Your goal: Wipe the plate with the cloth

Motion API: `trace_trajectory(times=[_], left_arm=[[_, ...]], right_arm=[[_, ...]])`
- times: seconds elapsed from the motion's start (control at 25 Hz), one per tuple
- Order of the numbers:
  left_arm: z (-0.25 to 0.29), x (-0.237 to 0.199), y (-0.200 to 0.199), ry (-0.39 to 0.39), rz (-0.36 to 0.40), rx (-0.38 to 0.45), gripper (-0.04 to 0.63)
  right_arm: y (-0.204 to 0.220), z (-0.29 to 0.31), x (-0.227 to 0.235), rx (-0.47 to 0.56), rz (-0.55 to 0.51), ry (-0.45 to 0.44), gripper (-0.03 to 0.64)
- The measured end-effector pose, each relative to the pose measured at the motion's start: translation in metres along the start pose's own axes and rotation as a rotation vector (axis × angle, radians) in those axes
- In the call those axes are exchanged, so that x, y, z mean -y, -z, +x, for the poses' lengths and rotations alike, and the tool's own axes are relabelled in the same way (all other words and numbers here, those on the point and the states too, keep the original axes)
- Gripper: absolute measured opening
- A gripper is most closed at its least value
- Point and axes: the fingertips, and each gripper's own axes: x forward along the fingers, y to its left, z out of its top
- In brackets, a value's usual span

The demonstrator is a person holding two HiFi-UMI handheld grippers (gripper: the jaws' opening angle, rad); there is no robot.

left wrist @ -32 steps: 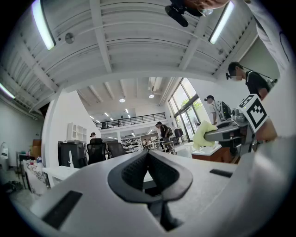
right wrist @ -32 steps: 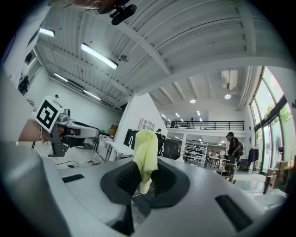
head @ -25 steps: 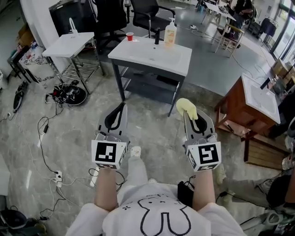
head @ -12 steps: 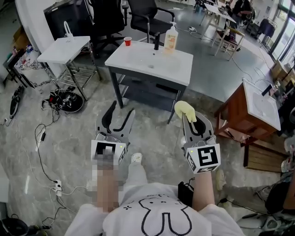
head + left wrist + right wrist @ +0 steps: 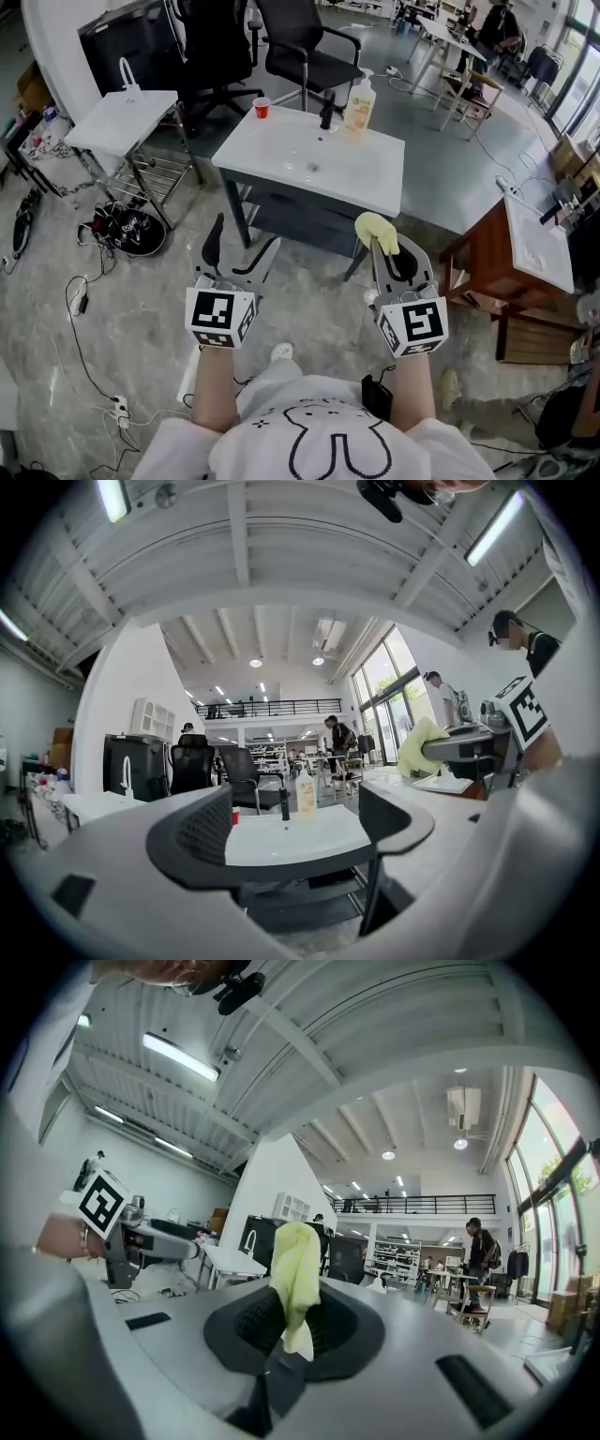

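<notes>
The left tool (image 5: 246, 242) has just been opening, and its jaws now stand wide apart with nothing between them. The right tool (image 5: 384, 253) is closed tight on the soft yellow cloth (image 5: 377, 230), which sticks up from its tips. Both are up in the air near the white counter (image 5: 375, 183), which holds a pale soap bottle (image 5: 359, 94) and a small red cup (image 5: 262, 107).

Your cloth (image 5: 376, 225) is pale yellow. Your left gripper (image 5: 246, 234) and right gripper (image 5: 381, 247) carry black-and-white square markers (jaws dark grey). The basin top (image 5: 309, 161) is white, the cup (image 5: 262, 108) red, the floor (image 5: 150, 281) mottled grey.
</notes>
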Motion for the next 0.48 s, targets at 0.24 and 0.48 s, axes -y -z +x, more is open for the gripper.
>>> trace_trajectory(times=[0.24, 0.48], left_arm=[[0.053, -0.059, 0.005, 0.030, -0.010, 0.004, 0.411], [0.088, -0.103, 0.014, 0.045, -0.033, -0.004, 0.411]], right_arm=[[0.005, 0.075, 0.003, -0.015, 0.029, 0.026, 0.049], [0.015, 0.127, 0.005, -0.056, 0.035, 0.057, 0.049]])
